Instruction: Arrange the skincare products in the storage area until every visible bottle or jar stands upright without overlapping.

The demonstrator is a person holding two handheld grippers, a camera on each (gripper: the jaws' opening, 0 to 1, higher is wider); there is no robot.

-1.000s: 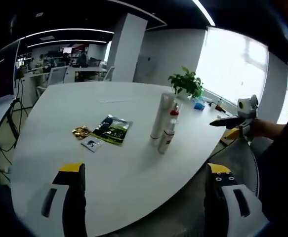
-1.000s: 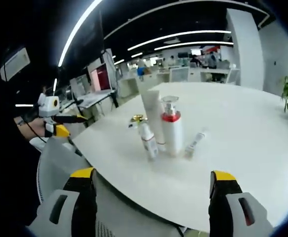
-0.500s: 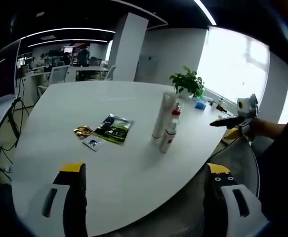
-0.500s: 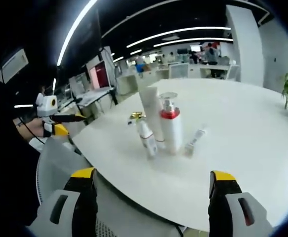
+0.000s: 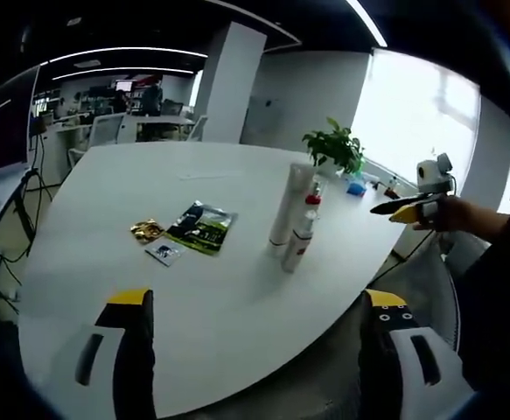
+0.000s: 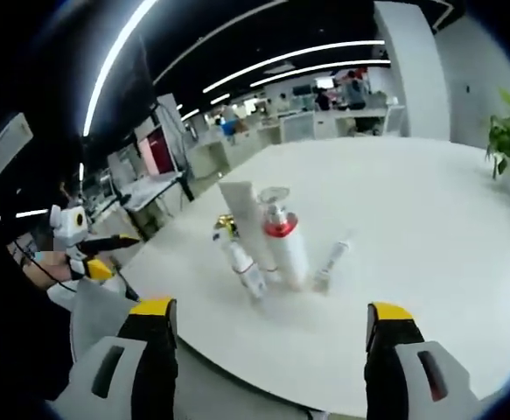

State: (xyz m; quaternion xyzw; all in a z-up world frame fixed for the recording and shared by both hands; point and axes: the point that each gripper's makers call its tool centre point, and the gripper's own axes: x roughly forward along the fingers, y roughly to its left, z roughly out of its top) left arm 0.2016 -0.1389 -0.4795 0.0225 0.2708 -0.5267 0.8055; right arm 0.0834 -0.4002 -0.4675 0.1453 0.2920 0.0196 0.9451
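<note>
While both tongs, left (image 5: 250, 350) and right (image 6: 268, 350), stand wide open, empty, off surface (image 6: 429, 262) edge: bottles cluster touching at centre. Small tube (image 6: 331, 262) lies flat, 3 o'clock of pump bottle (image 6: 282, 249). Risk: reaching tube, jaw knocks tall tube (image 6: 244, 219), domino fall.

No text could be read; the print on the bottles (image 6: 282, 254) and the packet (image 5: 199, 229) was too small.
</note>
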